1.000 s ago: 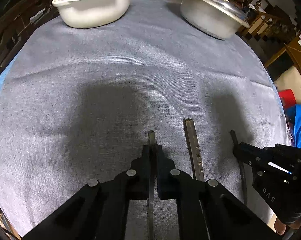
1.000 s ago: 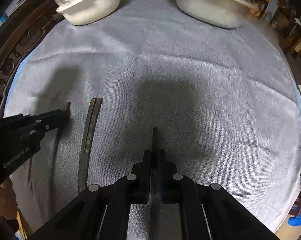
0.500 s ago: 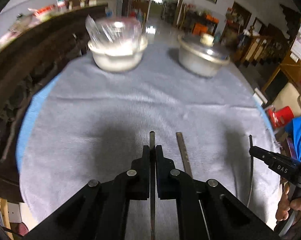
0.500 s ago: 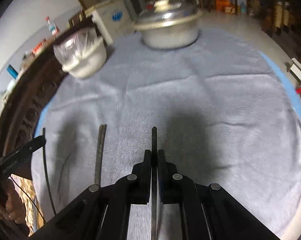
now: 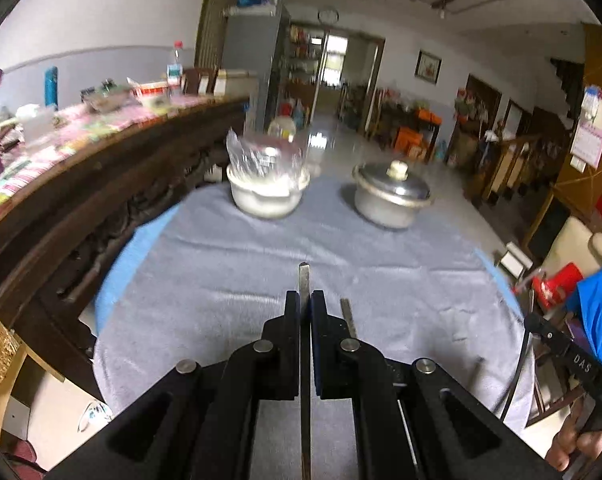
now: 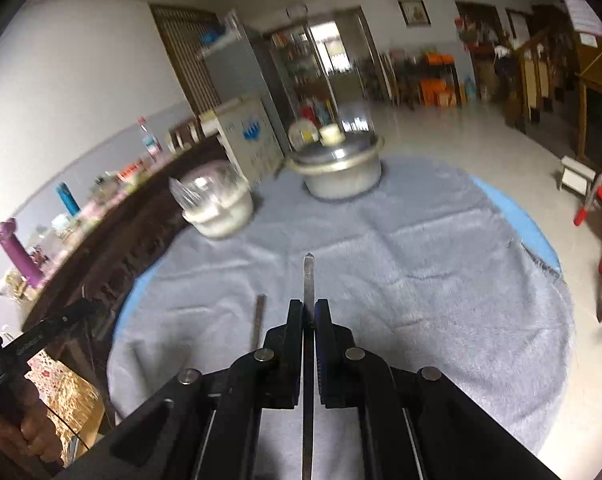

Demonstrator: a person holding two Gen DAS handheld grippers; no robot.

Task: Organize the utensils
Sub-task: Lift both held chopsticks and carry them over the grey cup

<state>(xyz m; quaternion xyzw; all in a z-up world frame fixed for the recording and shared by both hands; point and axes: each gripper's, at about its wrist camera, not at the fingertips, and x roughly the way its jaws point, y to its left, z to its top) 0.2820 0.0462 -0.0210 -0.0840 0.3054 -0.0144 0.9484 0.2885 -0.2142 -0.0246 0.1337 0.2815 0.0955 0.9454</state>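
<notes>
My left gripper (image 5: 305,300) is shut on a dark chopstick (image 5: 304,280) whose flat end sticks out past the fingers, raised above the table. My right gripper (image 6: 308,308) is shut on another chopstick (image 6: 308,280) with a pointed end, also raised. A further pair of chopsticks lies on the grey cloth, seen in the left wrist view (image 5: 347,322) and the right wrist view (image 6: 258,322). The right gripper shows at the right edge of the left wrist view (image 5: 535,322), the left gripper at the left edge of the right wrist view (image 6: 83,308).
A white bowl under plastic wrap (image 5: 267,194) and a lidded metal pot (image 5: 389,200) stand at the far side of the round table (image 5: 221,264). A dark carved wooden sideboard (image 5: 81,208) runs along the left. A red stool (image 6: 599,204) stands to the right.
Both grippers have lifted up and back from the cloth, each holding its chopstick. The views now tilt up and take in the room. The chopsticks on the cloth have not moved.
</notes>
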